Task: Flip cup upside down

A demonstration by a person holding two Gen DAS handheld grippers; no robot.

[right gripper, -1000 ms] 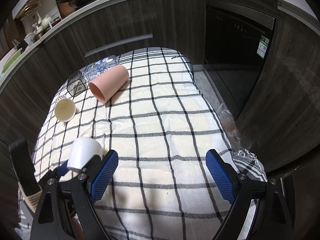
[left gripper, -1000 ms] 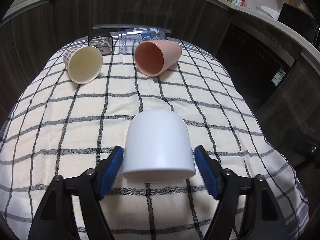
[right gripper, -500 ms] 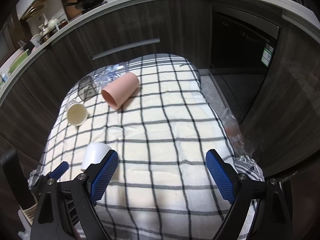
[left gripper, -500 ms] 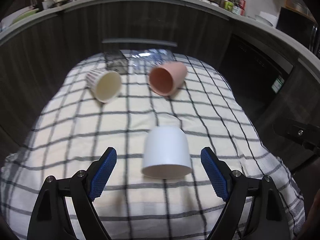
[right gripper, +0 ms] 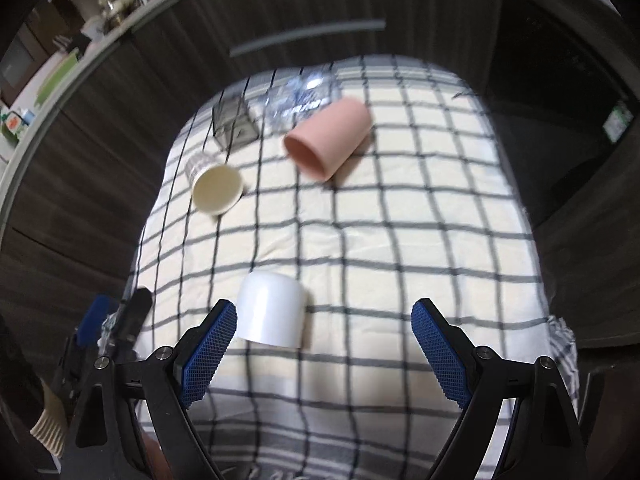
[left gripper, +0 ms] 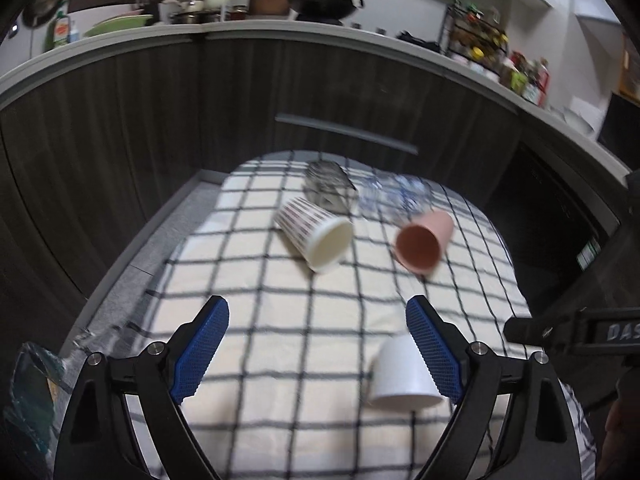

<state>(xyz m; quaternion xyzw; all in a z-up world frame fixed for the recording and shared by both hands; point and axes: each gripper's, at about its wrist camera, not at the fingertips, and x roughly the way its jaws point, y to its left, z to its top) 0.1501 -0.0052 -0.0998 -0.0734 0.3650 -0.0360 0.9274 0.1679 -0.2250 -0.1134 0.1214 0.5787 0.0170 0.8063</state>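
A white cup (left gripper: 400, 376) stands upside down on the checked cloth (left gripper: 280, 320); it also shows in the right wrist view (right gripper: 270, 308). A pink cup (left gripper: 424, 240) (right gripper: 328, 140) and a striped cream cup (left gripper: 316, 232) (right gripper: 214, 186) lie on their sides farther back. My left gripper (left gripper: 318, 344) is open and empty, raised, with the white cup behind its right finger. My right gripper (right gripper: 324, 348) is open and empty above the cloth, the white cup just beyond its left finger.
A clear plastic bottle (left gripper: 392, 192) and a small dark-framed clear box (left gripper: 328, 188) lie at the cloth's far end. Dark cabinet fronts (left gripper: 120, 140) surround the table. The other gripper's body (left gripper: 580, 332) shows at the right.
My left gripper has let go of the upturned white cup, lifted back and swung left. My right gripper has moved in toward the table. Both views are blurred by motion.
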